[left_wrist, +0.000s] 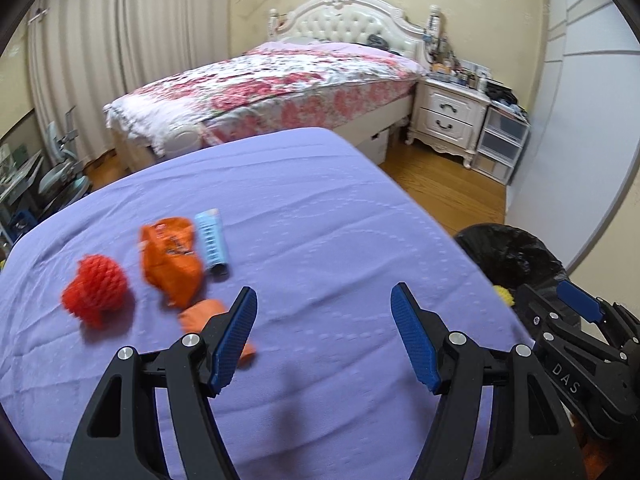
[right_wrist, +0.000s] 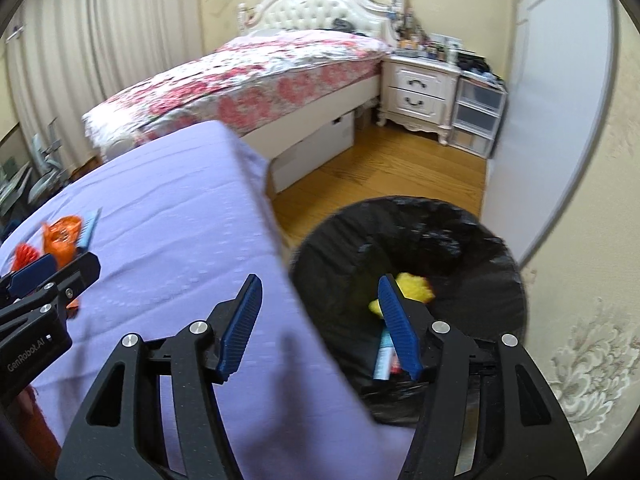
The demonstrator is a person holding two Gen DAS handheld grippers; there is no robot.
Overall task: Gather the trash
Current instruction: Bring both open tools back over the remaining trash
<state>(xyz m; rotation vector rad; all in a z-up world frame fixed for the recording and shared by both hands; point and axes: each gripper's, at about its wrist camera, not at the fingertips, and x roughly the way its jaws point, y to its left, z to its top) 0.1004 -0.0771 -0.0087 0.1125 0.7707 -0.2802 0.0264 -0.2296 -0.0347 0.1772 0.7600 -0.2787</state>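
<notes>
Left wrist view: we see the left gripper with jaws spread wide and nothing between them, over a purple bedspread. Trash lies at near left on the spread: a red foam fruit net, a crumpled orange wrapper just right of it, a light blue tube touching the wrapper's right side, and a smaller orange scrap partly hidden behind the left finger. At right, beside the spread's edge, we see the black-lined trash bin and the right gripper over it; a floral bed stands far behind.

Right wrist view: we see the right gripper with jaws apart and empty, straddling the bedspread edge and the trash bin. Inside the bin lie a yellow crumpled piece and a blue-white tube. Left gripper shows at far left, near the orange wrapper.
</notes>
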